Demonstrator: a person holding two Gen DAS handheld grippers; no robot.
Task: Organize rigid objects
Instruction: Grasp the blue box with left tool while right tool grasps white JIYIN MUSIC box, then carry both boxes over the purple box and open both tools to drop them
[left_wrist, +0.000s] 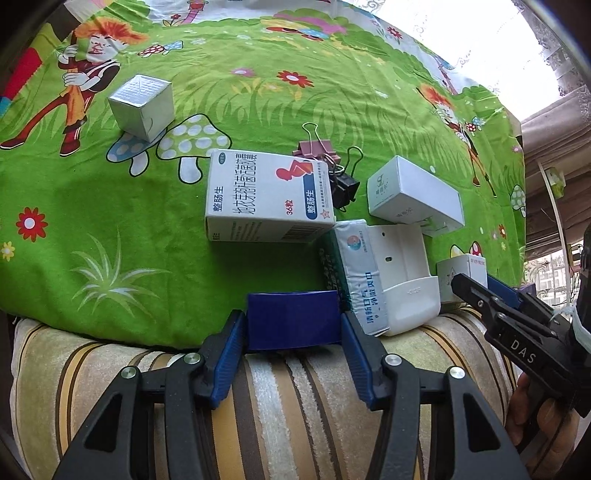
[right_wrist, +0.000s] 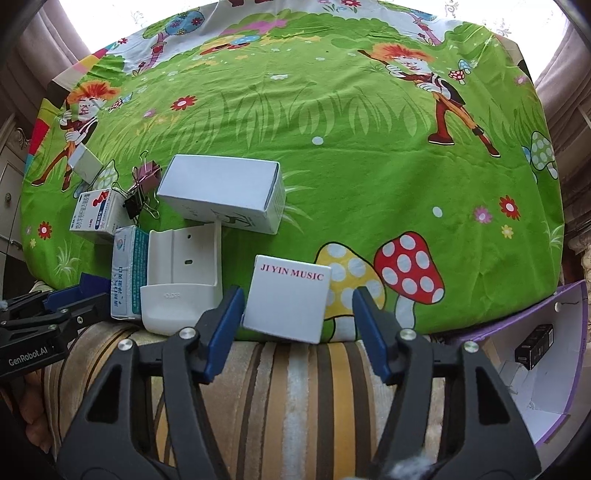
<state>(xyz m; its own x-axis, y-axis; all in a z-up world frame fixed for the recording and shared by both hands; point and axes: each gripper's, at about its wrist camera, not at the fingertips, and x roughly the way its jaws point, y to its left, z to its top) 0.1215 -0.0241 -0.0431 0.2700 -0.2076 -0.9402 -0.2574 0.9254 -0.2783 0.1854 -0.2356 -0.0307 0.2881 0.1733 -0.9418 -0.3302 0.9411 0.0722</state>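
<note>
Left wrist view: my left tool (left_wrist: 293, 321) is clamped on a blue box (left_wrist: 293, 319) at lower centre, held over the striped cushion (left_wrist: 258, 387) edge, presumably to add it to the row. Right of it the mint box (left_wrist: 360, 273) and white holder (left_wrist: 402, 277) lie side by side, touching; the medicine box (left_wrist: 266, 195) sits behind them, the silver cube (left_wrist: 142, 107) well apart at upper left.

Right wrist view: my right tool (right_wrist: 297, 321) stands apart, fingers either side of the JI YIN MUSIC box (right_wrist: 286, 297) without gripping it; I judge a grasp is next. A purple tray (right_wrist: 554, 354) waits at lower right.
</note>
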